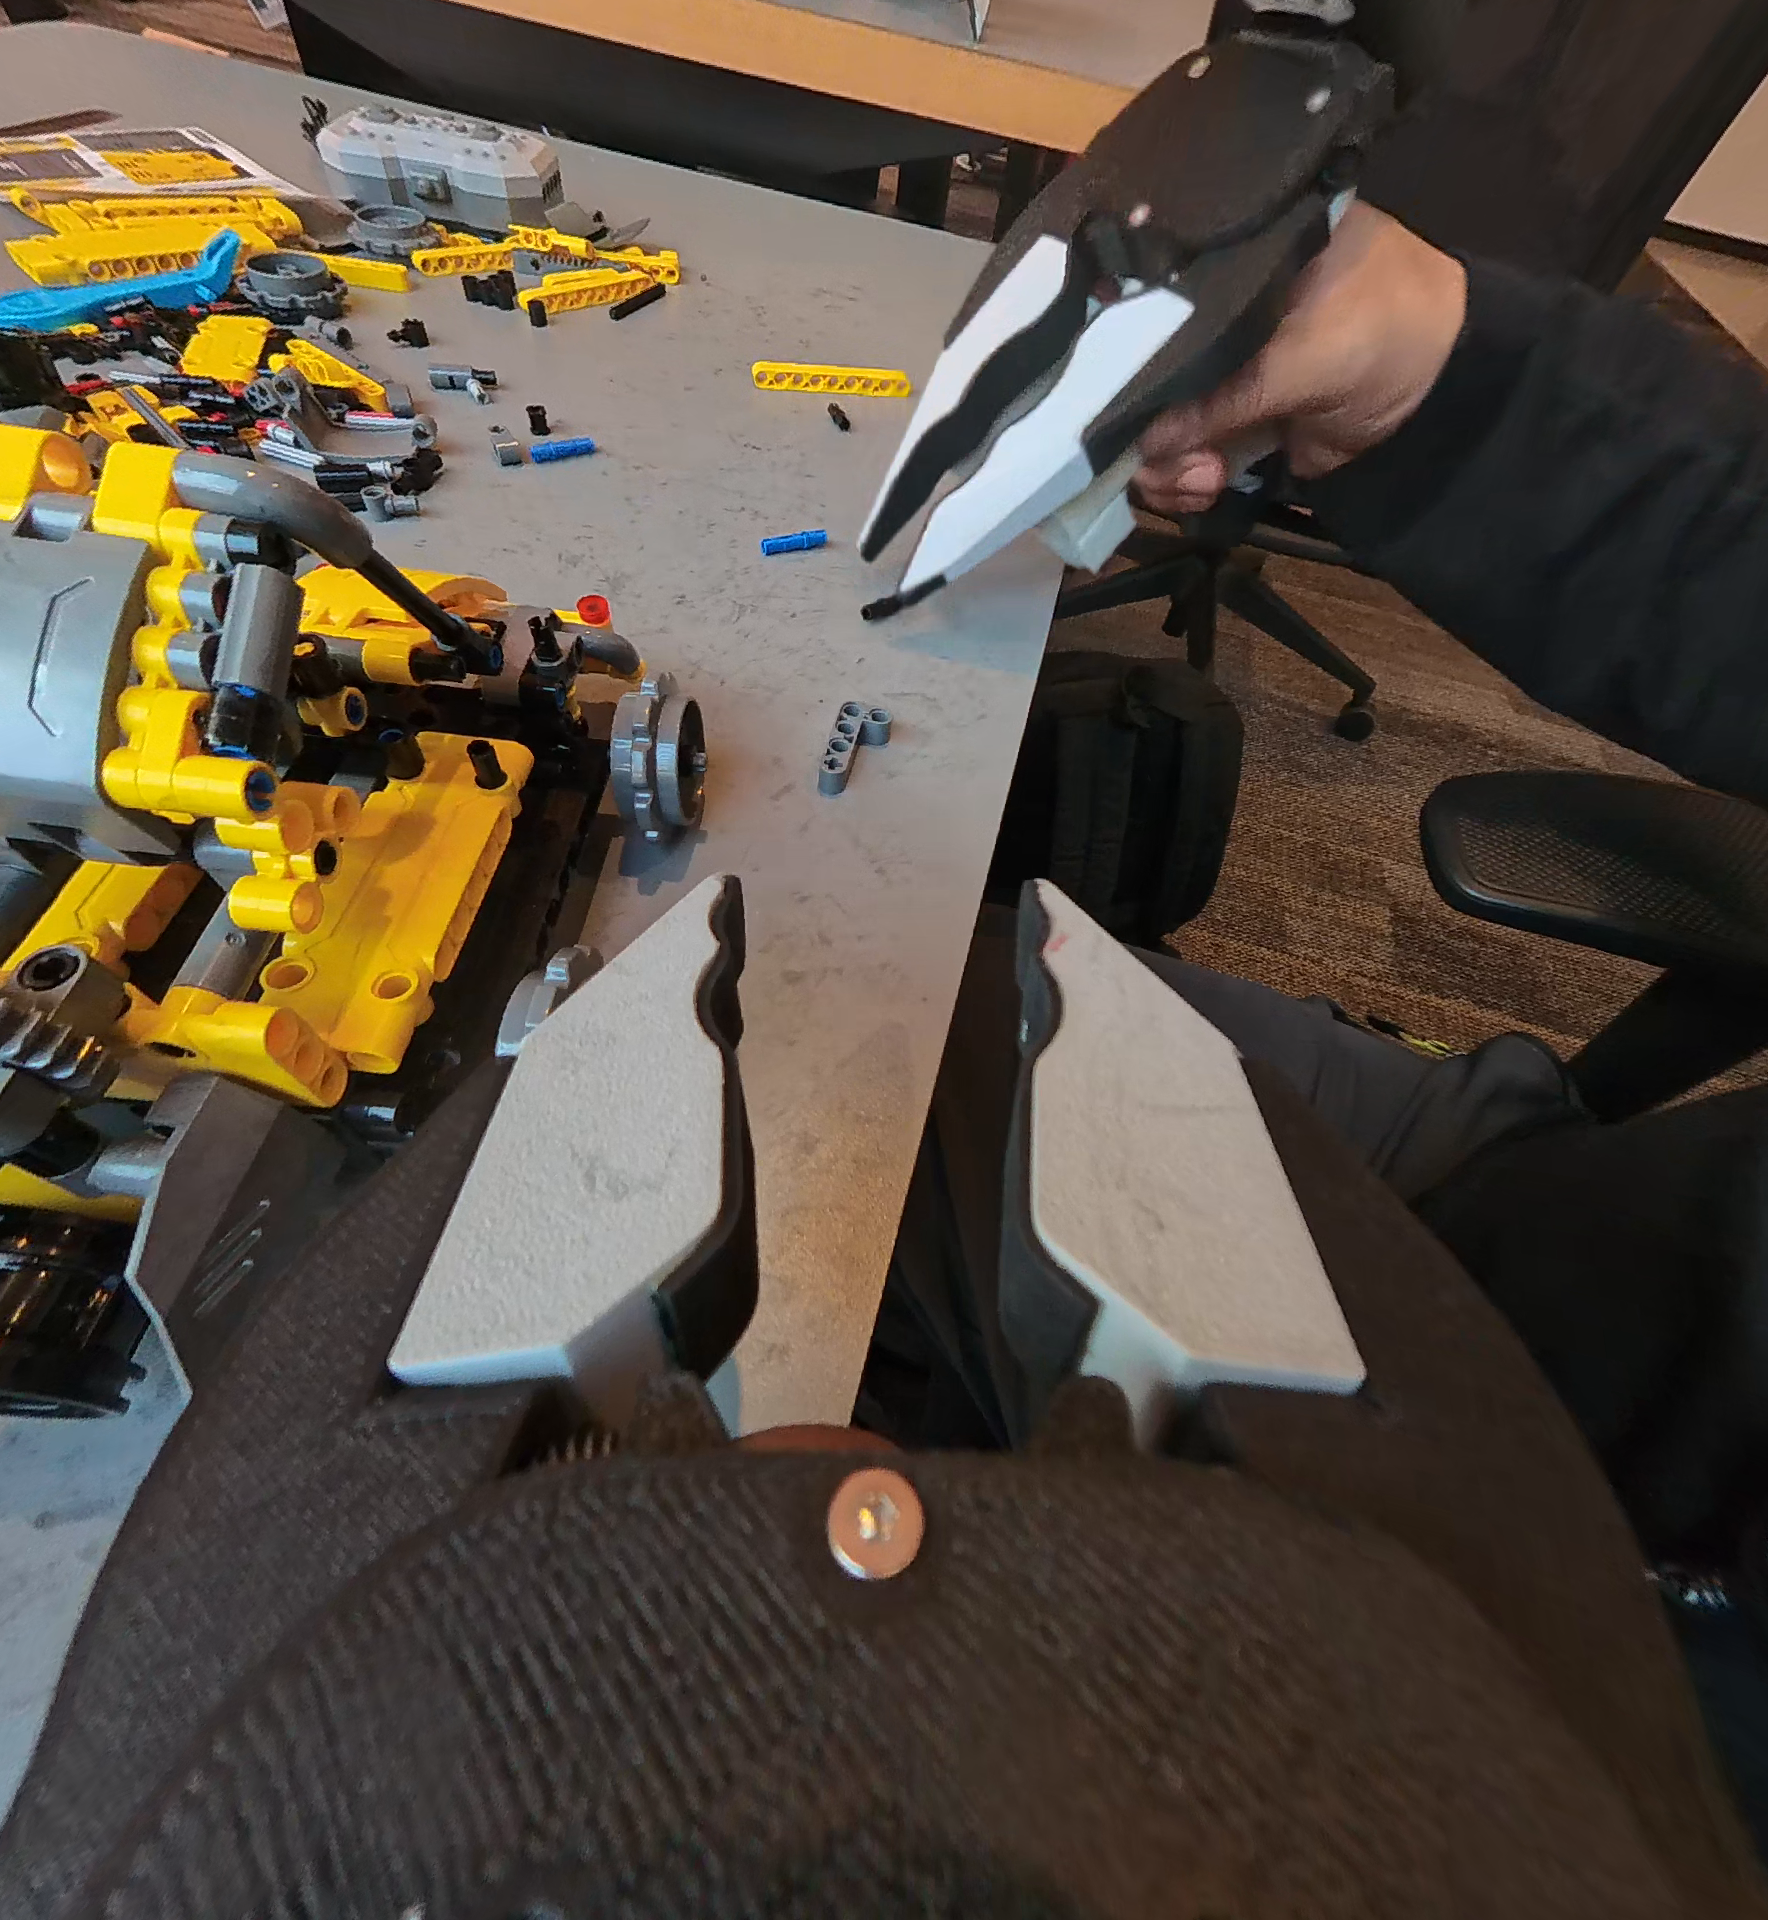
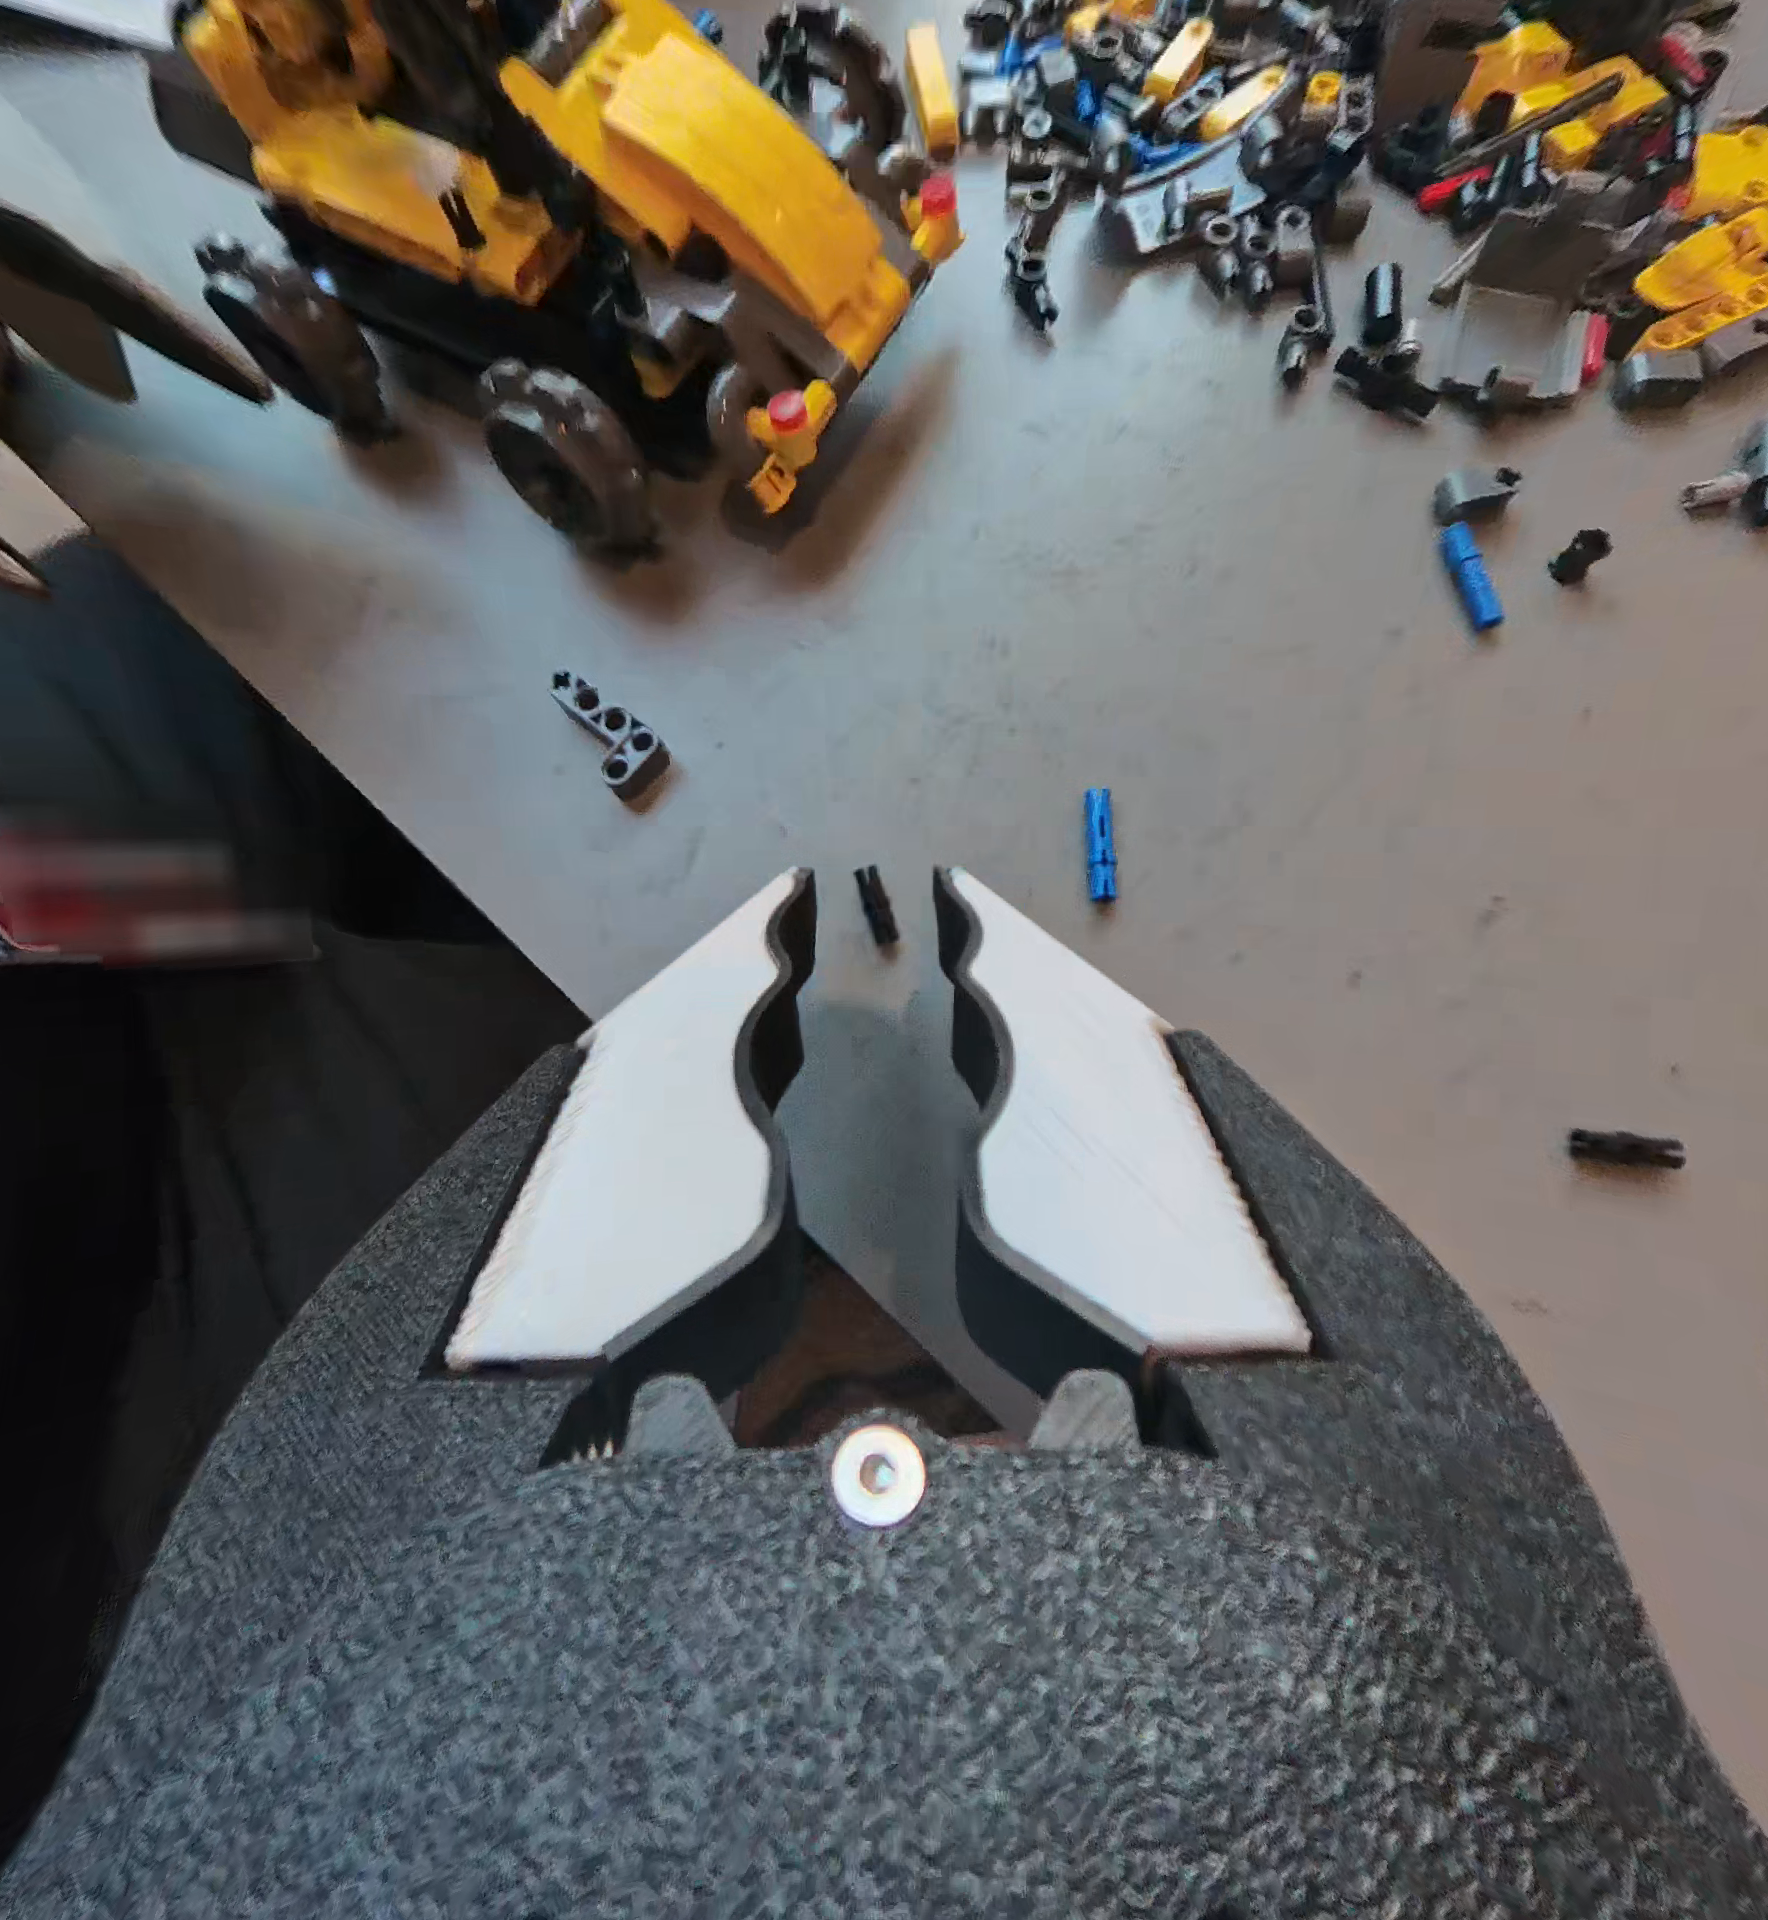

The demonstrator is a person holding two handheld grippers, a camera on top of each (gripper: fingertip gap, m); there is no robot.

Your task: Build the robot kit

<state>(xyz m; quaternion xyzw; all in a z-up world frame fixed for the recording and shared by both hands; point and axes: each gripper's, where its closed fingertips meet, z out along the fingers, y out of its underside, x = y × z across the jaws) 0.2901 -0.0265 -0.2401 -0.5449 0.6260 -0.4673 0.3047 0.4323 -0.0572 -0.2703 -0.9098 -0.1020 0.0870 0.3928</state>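
Small black plastic pin lies on grey tabletop between tips of your right hand-held gripper, jaws narrow, not gripping. Blue pin just beside. Left hand-held gripper wide, empty, near yellow brick-built vehicle. No writing readable.

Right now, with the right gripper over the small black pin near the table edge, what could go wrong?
1. The black pin is small and lies loose between the fingers of the open right gripper; closing off-centre may flick it away.
2. It lies close to the table edge, so a nudge could roll it off.
3. The blue pin lies just beside, and a finger may knock it.
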